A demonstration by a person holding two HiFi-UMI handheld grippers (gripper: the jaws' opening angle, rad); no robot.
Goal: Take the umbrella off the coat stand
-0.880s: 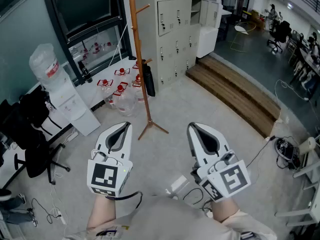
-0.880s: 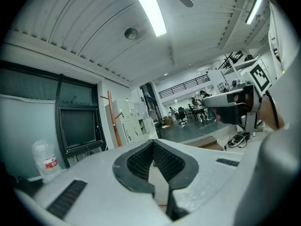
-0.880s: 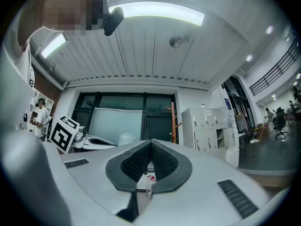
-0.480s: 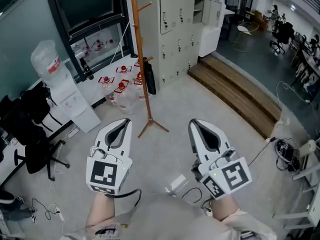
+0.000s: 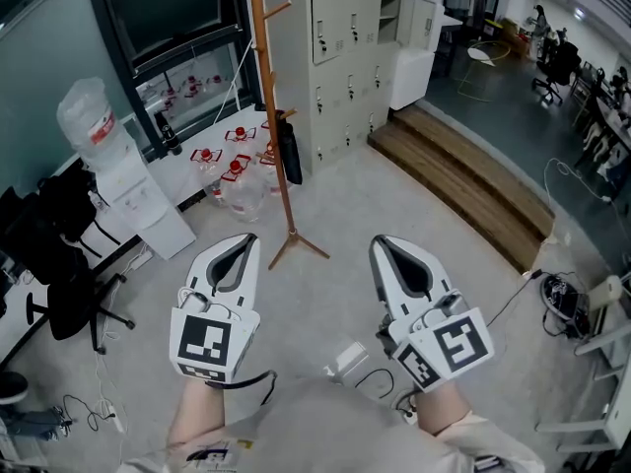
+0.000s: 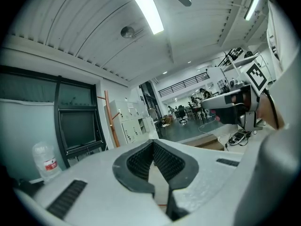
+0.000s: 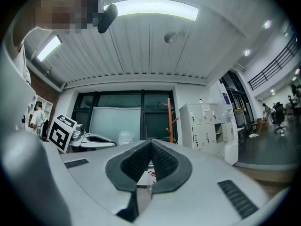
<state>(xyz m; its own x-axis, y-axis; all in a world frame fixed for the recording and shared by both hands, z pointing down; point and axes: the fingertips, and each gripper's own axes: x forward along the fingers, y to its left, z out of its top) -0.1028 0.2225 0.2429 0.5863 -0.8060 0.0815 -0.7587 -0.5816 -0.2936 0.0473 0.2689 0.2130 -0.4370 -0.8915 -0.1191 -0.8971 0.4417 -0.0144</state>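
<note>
Black furled umbrella (image 5: 292, 156) hangs from coat stand (image 5: 269, 77).

overhead and level views, common coat stand (image 5: 275, 116)

1. At your far left, find the white water dispenser (image 5: 148, 213) with an upturned bottle (image 5: 87, 121) on top.
2. To its right, note the clear water jugs (image 5: 242, 191) with red caps, grouped on the floor.
3. Ahead of you stand grey metal lockers (image 5: 345, 57).
4. To their right, a low wooden step (image 5: 463, 180) runs diagonally.
5. A black office chair (image 5: 69, 294) stands at your lower left.
6. Cables (image 5: 564, 292) lie on the floor at your right.
</note>
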